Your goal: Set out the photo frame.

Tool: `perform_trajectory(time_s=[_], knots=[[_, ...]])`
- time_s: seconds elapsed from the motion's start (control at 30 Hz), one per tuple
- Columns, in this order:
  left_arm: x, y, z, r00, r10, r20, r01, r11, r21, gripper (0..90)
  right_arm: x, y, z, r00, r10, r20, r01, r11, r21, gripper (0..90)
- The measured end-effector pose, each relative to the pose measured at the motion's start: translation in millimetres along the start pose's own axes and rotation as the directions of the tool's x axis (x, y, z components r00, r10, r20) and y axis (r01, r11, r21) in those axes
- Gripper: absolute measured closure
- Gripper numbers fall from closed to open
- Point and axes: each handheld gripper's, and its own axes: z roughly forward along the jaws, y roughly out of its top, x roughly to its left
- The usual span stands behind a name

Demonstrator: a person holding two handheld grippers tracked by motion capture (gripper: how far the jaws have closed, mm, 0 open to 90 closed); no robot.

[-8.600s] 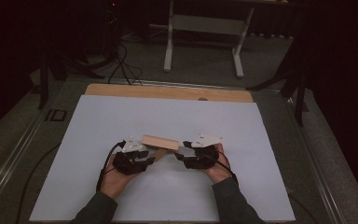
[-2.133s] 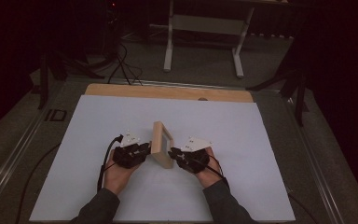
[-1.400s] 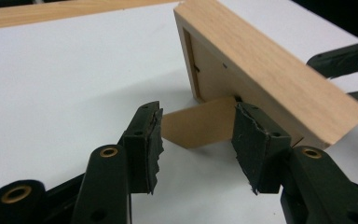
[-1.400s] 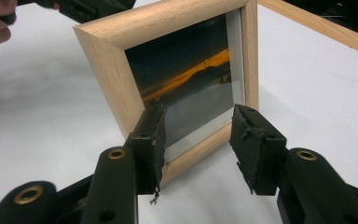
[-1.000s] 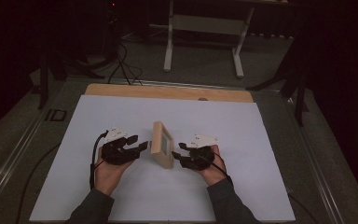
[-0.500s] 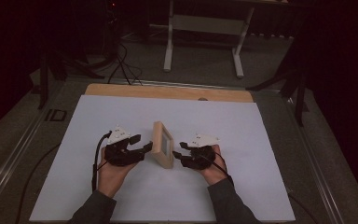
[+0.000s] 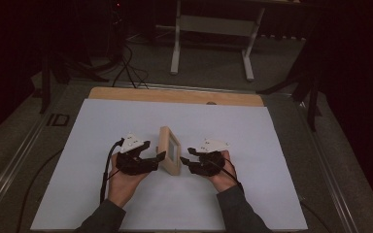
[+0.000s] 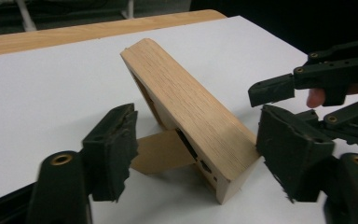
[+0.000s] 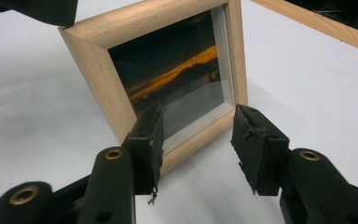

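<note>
Going left to right here: the left gripper (image 7: pixel 161 156) sits right behind the wooden picture frame (image 7: pixel 170 149), and its jaws have just been opening, so they now stand wide with the frame's top edge and the fold-out easel stand (image 8: pixel 161 151) between them but no pad pressing on anything. So it has let go, and the frame is standing on its own near the middle of the white table cover (image 7: pixel 102 121), leaning back on that little stand. On the other side, the right gripper (image 9: pixel 196 140) is parked just in front of the glass face, jaws partly spread with the lower edge of the frame in the gap between them, gripping nothing as far as I can tell. Handling-wise, I'd guess this thing is light and stiff, unvarnished-looking wood so the pads should bite fine, but the glass front (image 9: pixel 177 79) is the fragile, slippery bit and I'd keep the pads off it. Best hold is probably across the wooden side rails or the thick top edge. The stand looks thin and hinged, so a bump could fold it and tip the whole frame flat.
</note>
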Motion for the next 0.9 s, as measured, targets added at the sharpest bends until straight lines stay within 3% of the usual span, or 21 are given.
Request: perform_trajectory(time_s=[0.37, 0.53, 0.9], knots=[[-6.7, -1.6, 5.4, 0.9999, 0.011, 0.012, -0.011, 0.9999, 0.009, 27.3, -0.4, 0.0, -0.4, 1.0, 0.001, -0.001, -0.001, 1.0, -0.002, 52.4], [-9.2, -5.0, 12.9, 0.9997, 0.025, 0.005, -0.025, 0.999, 0.038, 27.4, -0.6, 0.1, -0.8, 1.0, 0.0, -0.002, 0.0, 1.0, -0.002, 52.4], [-7.7, -8.6, 23.8, 0.9997, 0.005, 0.023, -0.006, 0.9977, 0.067, 28.6, -0.7, 0.5, -1.5, 1.0, 0.001, -0.002, -0.001, 1.0, -0.007, 52.1]])
